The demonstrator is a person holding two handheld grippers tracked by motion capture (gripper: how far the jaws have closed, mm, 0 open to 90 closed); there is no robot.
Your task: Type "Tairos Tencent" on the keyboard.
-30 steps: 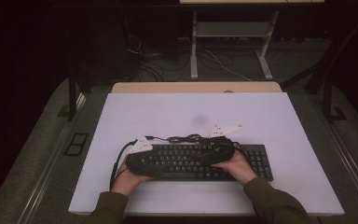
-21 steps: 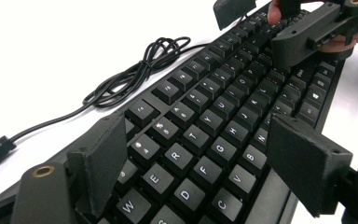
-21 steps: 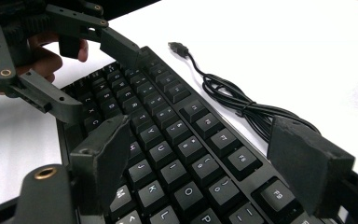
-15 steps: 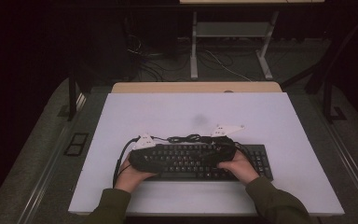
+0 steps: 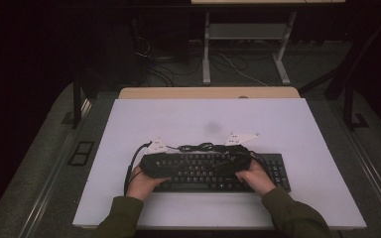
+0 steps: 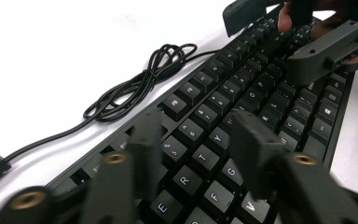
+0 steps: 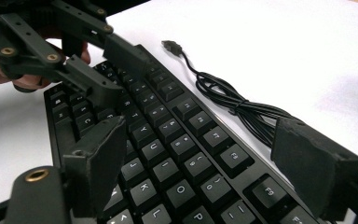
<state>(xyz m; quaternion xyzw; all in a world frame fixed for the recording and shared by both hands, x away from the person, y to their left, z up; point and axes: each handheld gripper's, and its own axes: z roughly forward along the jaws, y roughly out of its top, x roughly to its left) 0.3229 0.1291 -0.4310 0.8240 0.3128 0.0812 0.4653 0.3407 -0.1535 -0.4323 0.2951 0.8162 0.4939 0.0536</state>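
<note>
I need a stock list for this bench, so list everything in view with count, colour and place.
keyboard: one, black, near middle of the table
cable: one, black, bundled on the table just behind the keyboard
plug: one, black, at the cable's loose end
table: one, white top
frame: one, grey metal, on the floor beyond the table
left gripper: one, black, jaws over the keys, just been closing, not pressing on anything
right gripper: one, black, jaws wide over the keyboard
hands: two, on the grippers, green sleeves
</note>
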